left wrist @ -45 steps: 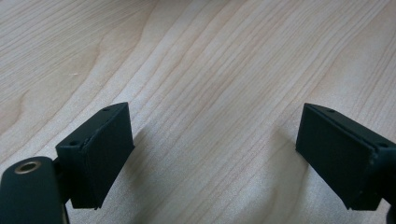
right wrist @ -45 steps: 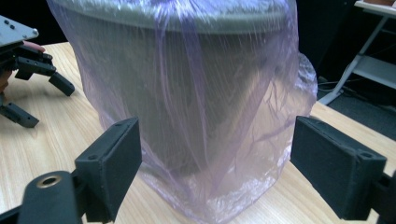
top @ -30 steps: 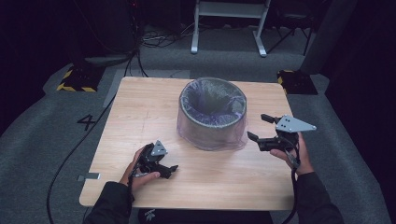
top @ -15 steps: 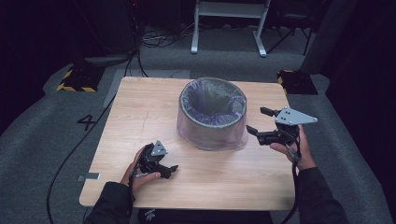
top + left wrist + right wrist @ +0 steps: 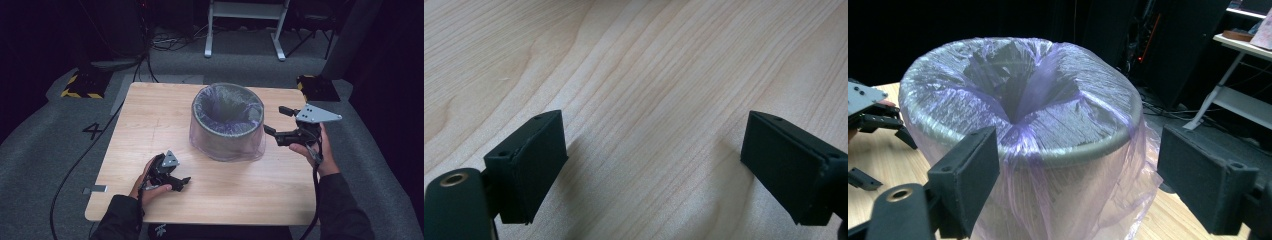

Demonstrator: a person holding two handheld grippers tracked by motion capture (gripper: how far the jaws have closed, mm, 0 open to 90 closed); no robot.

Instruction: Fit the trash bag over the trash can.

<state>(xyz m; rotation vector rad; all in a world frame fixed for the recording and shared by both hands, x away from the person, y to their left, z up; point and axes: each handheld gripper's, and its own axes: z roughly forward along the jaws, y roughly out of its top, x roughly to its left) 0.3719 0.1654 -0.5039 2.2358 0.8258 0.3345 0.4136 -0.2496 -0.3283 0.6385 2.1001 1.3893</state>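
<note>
Our right tongs (image 5: 272, 121), released wide, face the round grey bin lined with a translucent purple plastic bag (image 5: 227, 122) at mid light wooden surface (image 5: 150, 120), level with its rim; left tongs (image 5: 181, 184), released, rest farther away.

Lined bin (image 5: 227, 122) mid-table (image 5: 150, 125); bare wood on every side for passing tongs.

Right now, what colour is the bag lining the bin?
Translucent pale purple bag, clearest in the right gripper view.
</note>
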